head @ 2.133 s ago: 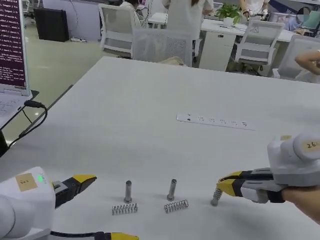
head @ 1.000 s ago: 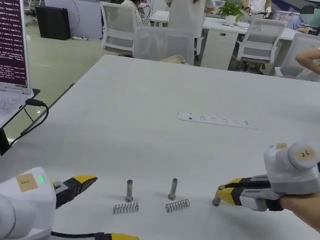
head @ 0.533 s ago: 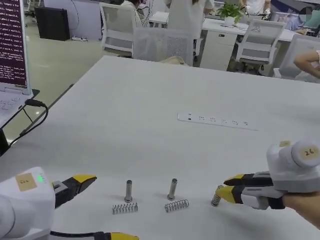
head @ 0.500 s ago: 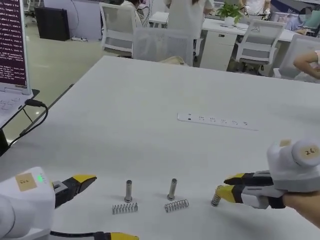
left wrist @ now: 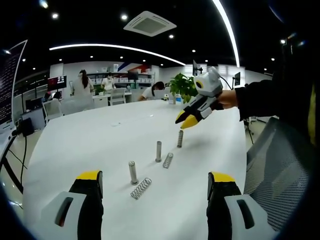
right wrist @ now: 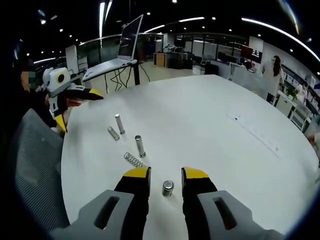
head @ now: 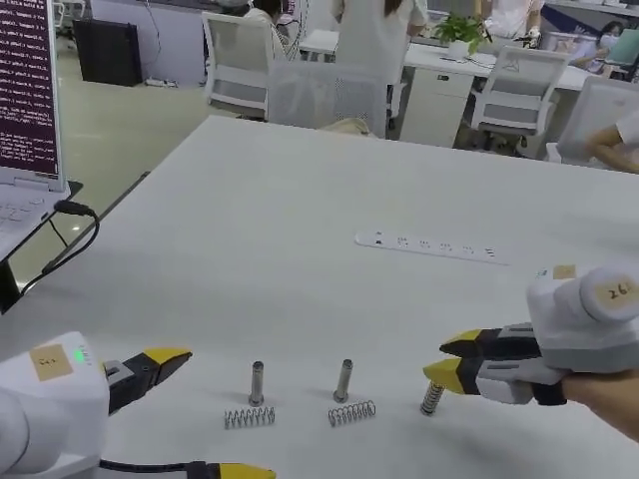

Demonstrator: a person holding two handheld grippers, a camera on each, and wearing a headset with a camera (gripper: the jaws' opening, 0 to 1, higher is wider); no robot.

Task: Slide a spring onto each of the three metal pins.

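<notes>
The right gripper [head: 439, 360] hangs just above the rightmost pin [head: 431, 399], jaws a little apart and holding nothing. That pin wears a fitted spring [left wrist: 180, 139] round its shaft. The left pin [head: 257, 382] and middle pin [head: 343, 379] stand bare on the white table [head: 300, 200] with 2 loose springs beside them: the left spring [head: 249, 418] and the middle spring [head: 351, 411]. The left gripper [left wrist: 155, 176] sits off to the left, jaws spread wide and empty.
</notes>
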